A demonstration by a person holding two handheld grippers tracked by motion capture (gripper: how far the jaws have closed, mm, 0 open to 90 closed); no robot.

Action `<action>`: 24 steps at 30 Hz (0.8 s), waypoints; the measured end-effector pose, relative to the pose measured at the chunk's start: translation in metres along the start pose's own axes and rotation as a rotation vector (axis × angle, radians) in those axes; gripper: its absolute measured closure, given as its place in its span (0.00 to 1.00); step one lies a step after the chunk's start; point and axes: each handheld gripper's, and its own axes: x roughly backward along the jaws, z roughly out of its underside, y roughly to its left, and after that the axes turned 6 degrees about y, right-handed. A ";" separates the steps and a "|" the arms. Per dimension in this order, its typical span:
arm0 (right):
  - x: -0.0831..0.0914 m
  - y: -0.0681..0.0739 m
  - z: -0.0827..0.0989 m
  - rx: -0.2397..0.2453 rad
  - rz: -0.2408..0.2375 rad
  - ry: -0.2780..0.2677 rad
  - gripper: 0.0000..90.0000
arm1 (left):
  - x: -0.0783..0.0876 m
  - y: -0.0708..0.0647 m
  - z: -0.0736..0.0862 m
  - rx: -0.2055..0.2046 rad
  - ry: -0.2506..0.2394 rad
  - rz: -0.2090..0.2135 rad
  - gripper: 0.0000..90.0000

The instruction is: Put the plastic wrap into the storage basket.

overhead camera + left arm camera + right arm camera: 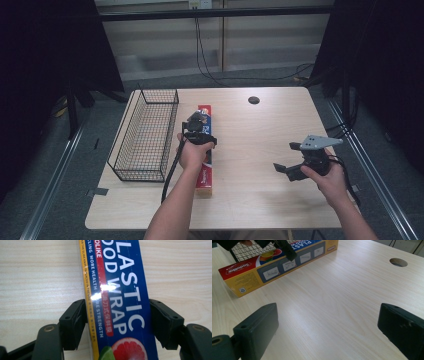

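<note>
Plastic wrap box (pixel 205 170), long and blue with a red end and a yellow side, lies flat on the pale wooden bench (pixel 260 135), just right of a black wire basket (pixel 145 135) that sits at the bench's left side. We see it run away from the person, its near end close to the bench's front edge.

Our left gripper (pixel 196 124) is over the box about midway along it, held by the left hand (pixel 194 152). In the left gripper view its two black fingers (pixel 73 323) stand one on each side of the box (pixel 120 302). Both look right at the box's edges, but we cannot tell whether they press on it.

Our right gripper (pixel 292 169) is well apart from the box, over bare bench toward the right side, held by the right hand (pixel 327 177) with its grey three-cornered plate on top. In the right gripper view its fingers (pixel 258 327) are spread wide with nothing between them but wood. Farther off that view shows the box (pixel 274 265), the basket behind it, and a round hole (pixel 398 262) in the bench.
</note>
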 end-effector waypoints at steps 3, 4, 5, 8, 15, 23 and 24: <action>-0.001 0.000 0.000 0.003 -0.002 0.002 0.03 | -0.001 -0.002 -0.001 0.003 0.007 -0.009 0.39; -0.001 0.000 0.000 0.001 -0.001 0.003 0.03 | 0.001 -0.002 -0.002 0.013 0.011 -0.014 0.40; -0.001 0.000 0.000 0.002 -0.003 0.003 0.03 | 0.003 -0.002 -0.002 0.011 0.017 -0.022 0.42; 0.000 -0.001 -0.001 -0.002 -0.007 -0.003 0.03 | 0.009 0.000 -0.004 -0.042 0.060 -0.051 0.47; 0.001 -0.002 -0.001 -0.002 -0.002 -0.010 0.03 | 0.019 0.006 -0.002 -0.058 0.089 -0.040 0.48; 0.002 -0.002 -0.001 0.001 -0.001 -0.016 0.03 | 0.036 0.011 -0.003 -0.079 0.097 -0.033 0.49; 0.002 -0.002 -0.001 -0.003 -0.001 -0.019 0.03 | 0.038 0.011 -0.003 -0.074 0.091 -0.035 0.49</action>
